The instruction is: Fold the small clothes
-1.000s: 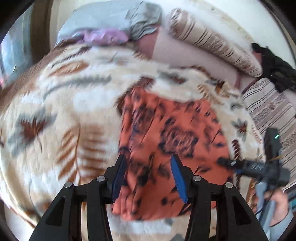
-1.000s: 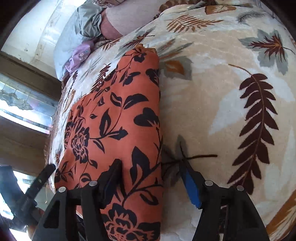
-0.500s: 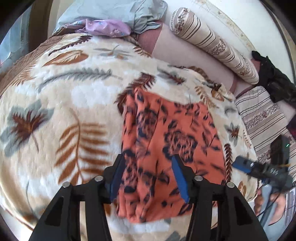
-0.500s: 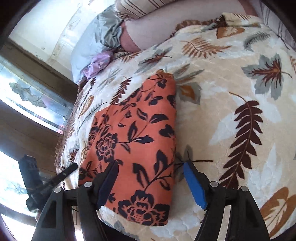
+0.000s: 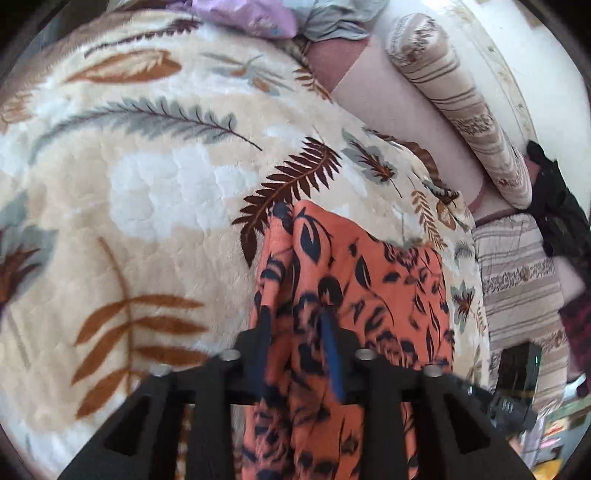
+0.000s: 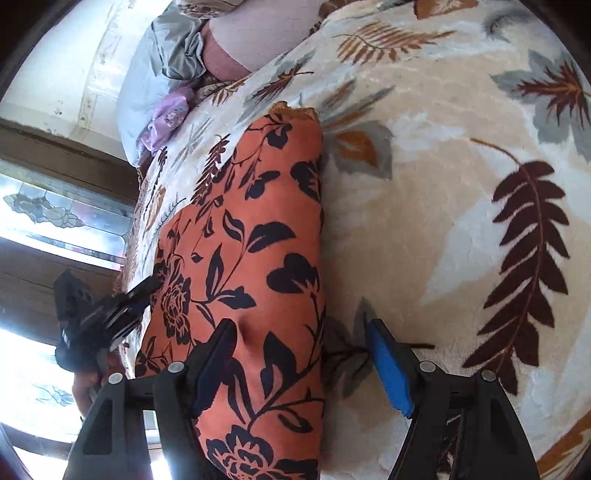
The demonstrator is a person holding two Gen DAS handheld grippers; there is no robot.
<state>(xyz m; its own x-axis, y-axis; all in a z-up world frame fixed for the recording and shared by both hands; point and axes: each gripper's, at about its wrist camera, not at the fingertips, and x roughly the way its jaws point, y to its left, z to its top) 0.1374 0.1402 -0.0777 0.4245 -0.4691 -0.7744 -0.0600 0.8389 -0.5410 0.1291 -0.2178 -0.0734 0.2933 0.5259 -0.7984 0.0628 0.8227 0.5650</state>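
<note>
The orange floral garment [image 6: 255, 258], long axis running away toward the bed's head, is straddled at its near end by both grippers' fingers, left [image 5: 297, 341] closing, right [image 6: 301, 363] released.

Orange florals on a leafy cream blanket

We see an orange garment [image 6: 243, 258] printed with navy-black flowers and leaves, on a cream blanket [image 5: 155, 192] patterned with brown, rust and grey fern fronds. Our black tongs carry blue pads [image 6: 388, 365]. Behind lie a beige-and-brown striped bolster [image 5: 458, 103], lilac cloth [image 5: 251, 18] and grey-blue fabric [image 6: 147, 77].
</note>
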